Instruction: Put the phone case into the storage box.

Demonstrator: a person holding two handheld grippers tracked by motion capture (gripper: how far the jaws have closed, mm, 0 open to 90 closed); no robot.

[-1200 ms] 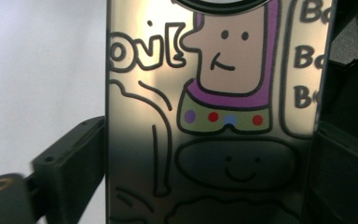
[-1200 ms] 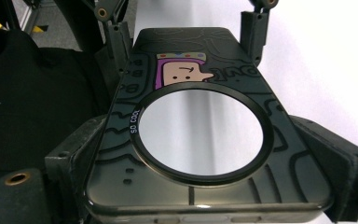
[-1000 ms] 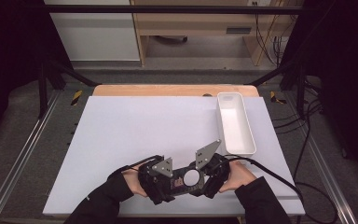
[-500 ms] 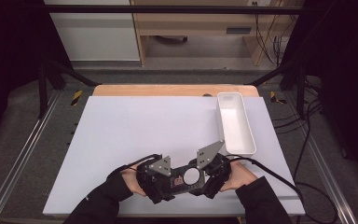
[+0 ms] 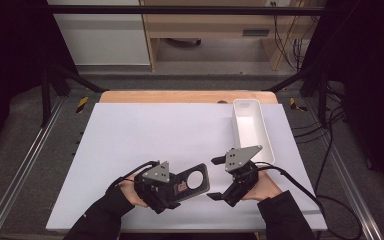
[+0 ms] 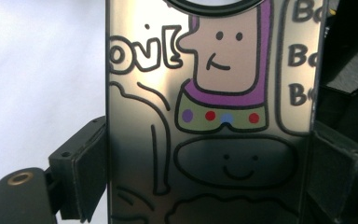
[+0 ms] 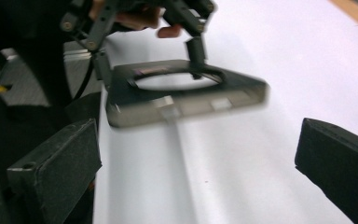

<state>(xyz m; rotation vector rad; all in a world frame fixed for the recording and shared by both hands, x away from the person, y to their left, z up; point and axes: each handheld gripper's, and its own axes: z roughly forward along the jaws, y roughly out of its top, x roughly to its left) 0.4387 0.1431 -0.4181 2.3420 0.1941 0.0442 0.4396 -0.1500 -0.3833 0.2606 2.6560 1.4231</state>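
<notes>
- The left gripper, black with a grey three-cornered plate on top, is sitting low over the near part of the white table surface, held in the person's left hand.
- Its jaws are clamping a flat dark rectangular case with a round hole near one end; in the left gripper view both pads are pressing against the long edges of the case.
- In that view the face of the case is showing a cartoon print: a figure with a purple hood, coloured dots on its collar, a smiling dark shape below, and outlined lettering at the sides.
- The case is lying roughly level just above the table, its holed end pointing toward the right gripper; whether it is touching the surface I cannot tell.
- The right gripper is standing just beside the case and apart from it, with its jaws spread wide and nothing between them; the right gripper view is showing bare white table between the two black pads.
- In the right gripper view the case is hanging in the left gripper ahead, slightly blurred.
- A white oblong plastic tray is resting at the far right of the table, well apart from the case.
</notes>
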